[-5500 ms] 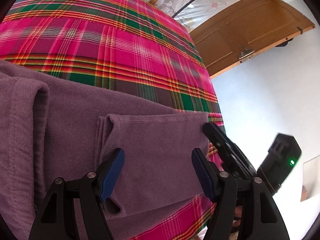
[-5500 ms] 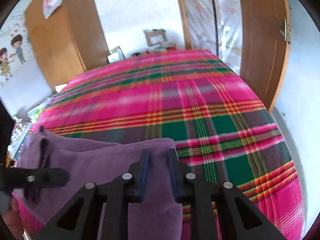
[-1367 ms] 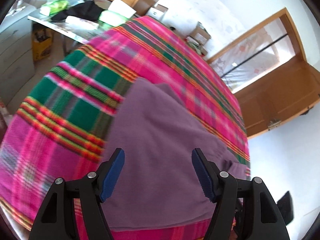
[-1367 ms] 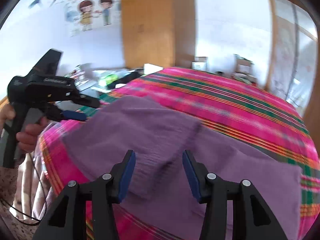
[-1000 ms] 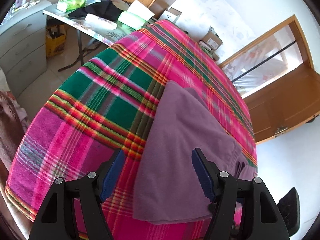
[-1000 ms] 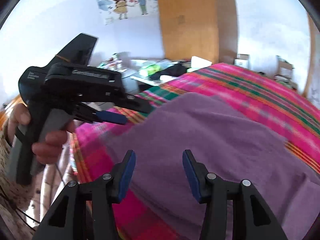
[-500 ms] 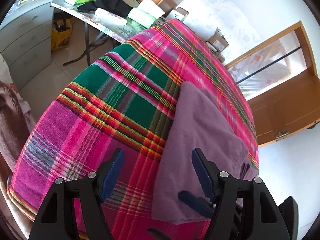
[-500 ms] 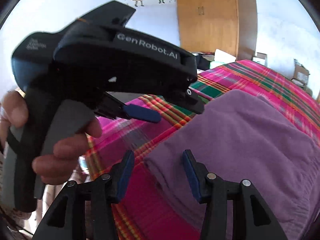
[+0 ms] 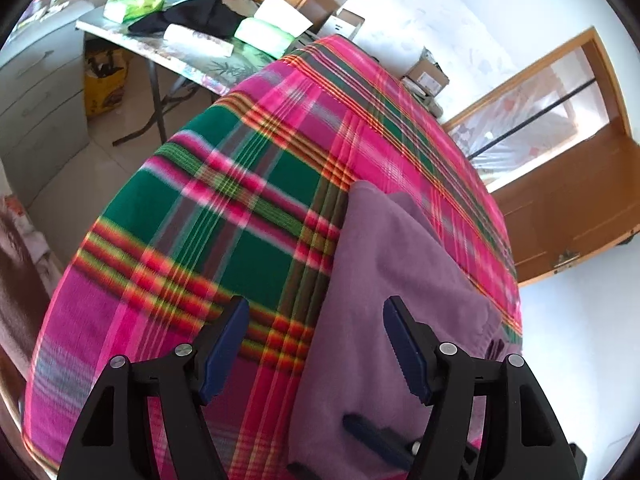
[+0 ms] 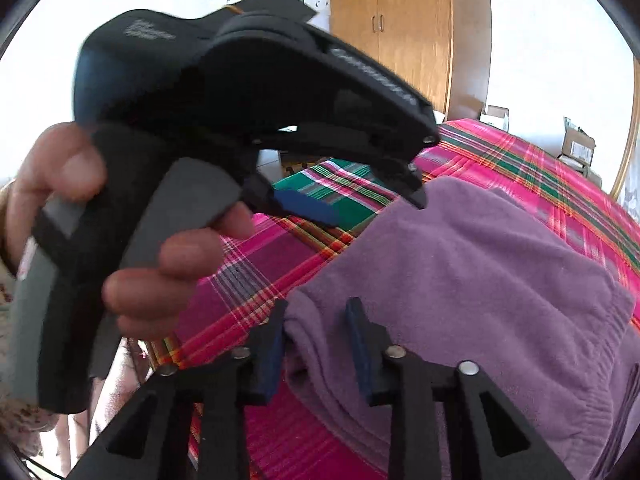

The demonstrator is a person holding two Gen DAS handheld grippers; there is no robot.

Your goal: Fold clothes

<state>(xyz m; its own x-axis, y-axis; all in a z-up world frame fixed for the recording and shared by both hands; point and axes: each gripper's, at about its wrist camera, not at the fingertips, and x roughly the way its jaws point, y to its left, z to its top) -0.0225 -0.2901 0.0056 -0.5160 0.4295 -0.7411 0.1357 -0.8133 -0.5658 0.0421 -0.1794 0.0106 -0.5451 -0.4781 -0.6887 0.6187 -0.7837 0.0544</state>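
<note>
Right gripper (image 10: 316, 344): jaws just closing, the near corner of the folded purple garment (image 10: 480, 272) between them; whether the pads press it, cannot tell. Left gripper (image 9: 316, 344): jaws wide apart, nothing gripped, garment edge below its right finger (image 9: 404, 344). Plaid blanket (image 9: 208, 216): beneath the garment, ahead of both.

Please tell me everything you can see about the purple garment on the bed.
The purple garment looks like soft fleece and is folded into several layers; the stacked edges show at its near corner. It lies flat on the pink and green plaid blanket, near the bed's edge. The right gripper has just been closing, with that corner's layers between its pads. The left gripper hangs open above the garment's left edge, not gripping it.
</note>
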